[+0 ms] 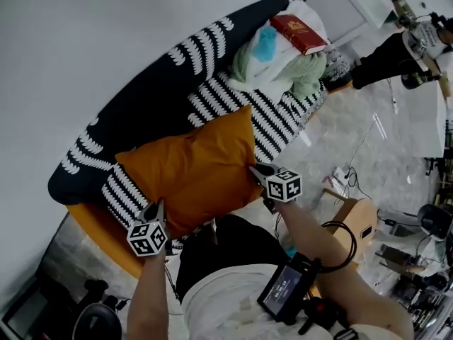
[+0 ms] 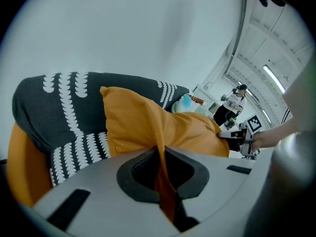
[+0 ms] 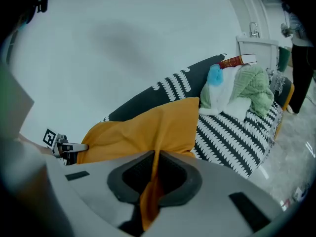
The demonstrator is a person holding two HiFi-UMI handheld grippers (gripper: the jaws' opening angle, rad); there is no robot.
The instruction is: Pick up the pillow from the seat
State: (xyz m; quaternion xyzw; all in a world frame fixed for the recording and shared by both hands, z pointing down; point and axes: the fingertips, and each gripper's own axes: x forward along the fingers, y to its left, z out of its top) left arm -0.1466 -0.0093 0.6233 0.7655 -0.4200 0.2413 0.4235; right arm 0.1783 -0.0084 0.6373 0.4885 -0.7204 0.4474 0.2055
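As both jaws clamp, pillow edge pinched between

a lab or recording studio with a mock living-room corner: a sofa in a black-and-white cover stands against a bare white wall, cables trail over the pale stone floor, gear crowds one side, strip lights line the high ceiling

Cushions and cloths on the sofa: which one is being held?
The orange pillow, pinched at two corners by the left gripper and right gripper. The green and white cloths lie untouched farther along.
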